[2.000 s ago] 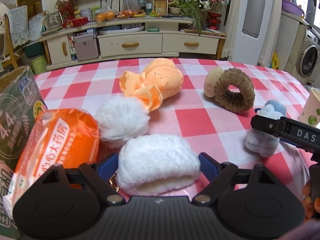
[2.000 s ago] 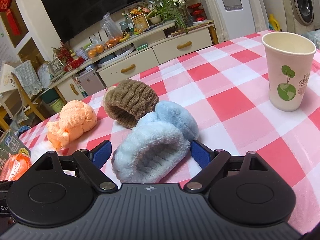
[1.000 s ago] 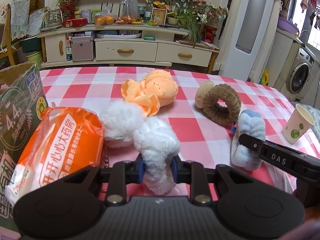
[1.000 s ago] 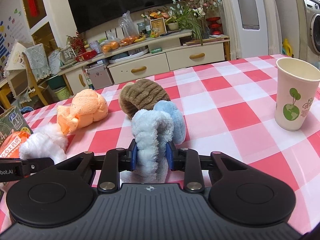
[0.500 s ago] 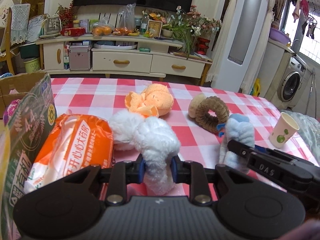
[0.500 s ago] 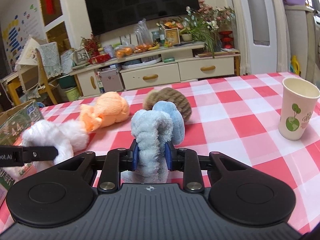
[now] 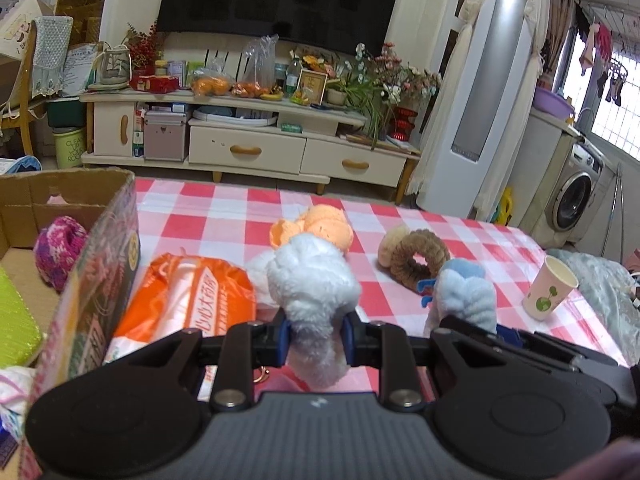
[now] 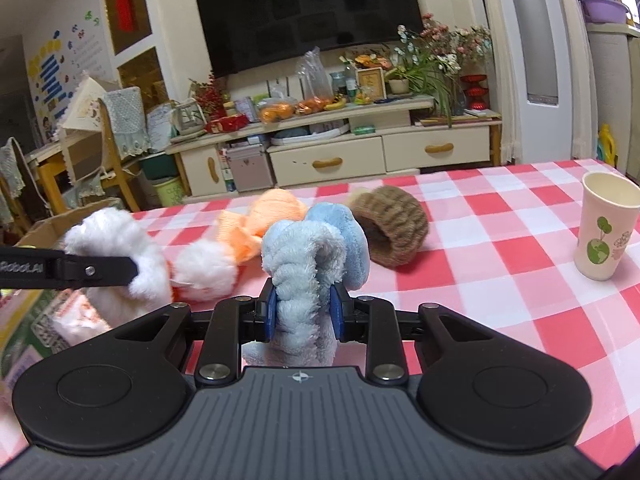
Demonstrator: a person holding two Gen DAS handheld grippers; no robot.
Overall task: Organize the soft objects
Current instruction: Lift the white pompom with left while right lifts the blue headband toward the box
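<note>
My left gripper [image 7: 314, 338] is shut on a white fluffy band [image 7: 312, 292] and holds it above the checked table [image 7: 208, 216]; the band also shows in the right wrist view [image 8: 116, 256]. My right gripper [image 8: 302, 312] is shut on a light blue fluffy band [image 8: 308, 256], also lifted, and seen in the left wrist view [image 7: 464, 296]. An orange knitted piece [image 7: 320, 226], a brown ring band [image 7: 420, 260] and a second white puff [image 8: 206, 268] lie on the table beyond. A cardboard box [image 7: 96, 240] at left holds a pink knitted item [image 7: 60, 244].
An orange plastic package [image 7: 188, 296] lies beside the box. A paper cup [image 8: 604, 224] stands at the table's right. A grey cloth [image 7: 600, 280] lies at the far right edge. A TV cabinet [image 7: 248, 148] stands behind the table.
Both grippers closed on their bands two seconds back and have since lifted them off the table. The left view has risen and now shows the inside of the box.
</note>
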